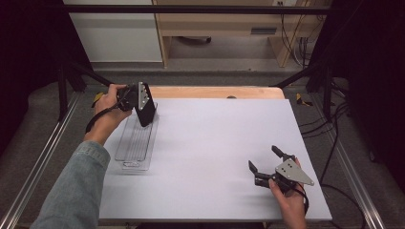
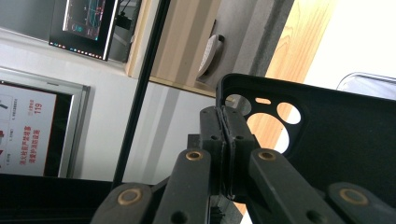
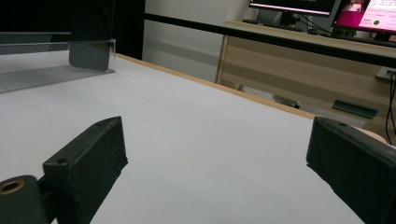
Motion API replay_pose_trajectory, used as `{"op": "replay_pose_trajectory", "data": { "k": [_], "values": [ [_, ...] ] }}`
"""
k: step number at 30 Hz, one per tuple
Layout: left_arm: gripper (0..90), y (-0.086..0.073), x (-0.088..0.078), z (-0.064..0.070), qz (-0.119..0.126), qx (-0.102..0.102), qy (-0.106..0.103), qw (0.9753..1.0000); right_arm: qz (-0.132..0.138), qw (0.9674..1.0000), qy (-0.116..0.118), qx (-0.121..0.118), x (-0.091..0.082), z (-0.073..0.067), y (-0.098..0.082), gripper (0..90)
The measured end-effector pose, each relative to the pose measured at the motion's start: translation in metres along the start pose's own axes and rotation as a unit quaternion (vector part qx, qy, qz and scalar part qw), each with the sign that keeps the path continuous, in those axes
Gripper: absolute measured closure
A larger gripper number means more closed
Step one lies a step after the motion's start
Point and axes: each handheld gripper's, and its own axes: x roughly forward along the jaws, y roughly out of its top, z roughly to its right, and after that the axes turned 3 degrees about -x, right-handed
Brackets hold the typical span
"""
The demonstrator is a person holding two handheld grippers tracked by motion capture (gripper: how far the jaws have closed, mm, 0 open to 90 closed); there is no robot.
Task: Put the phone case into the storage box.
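Phone case [image 2: 345, 140] lower edge hidden behind left gripper [image 2: 225, 140] jaws.

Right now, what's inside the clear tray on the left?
The clear tray looks bare apart from the black phone case, whose lower end dips into its far end, pinched by the left gripper. The tray floor beneath the case is covered.

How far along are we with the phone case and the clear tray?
Done: the left gripper is shut on the black phone case, pinching its edge near the camera cutouts. In hand: the case hangs over the far end of the clear tray, tilted; whether it touches the tray I cannot tell. Left: either laying it in or carrying it off. The right gripper is open, idle over the white table.
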Motion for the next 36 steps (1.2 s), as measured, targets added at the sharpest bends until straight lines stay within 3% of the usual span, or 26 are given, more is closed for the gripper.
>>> {"op": "replay_pose_trajectory", "data": {
  "k": [23,36],
  "values": [
    [87.6,0.0003,0.0015,-0.0016,0.002,-0.011,-0.005,0.9999,-0.002,1.0000,0.001,0.000,0.0009,-0.0008,-0.0005,5.2],
    [87.1,0.0059,0.0044,-0.0023,-0.003,-0.004,-0.007,1.0000,-0.003,1.0000,0.001,0.000,0.0012,-0.0007,-0.0007,5.2]
  ]
}}
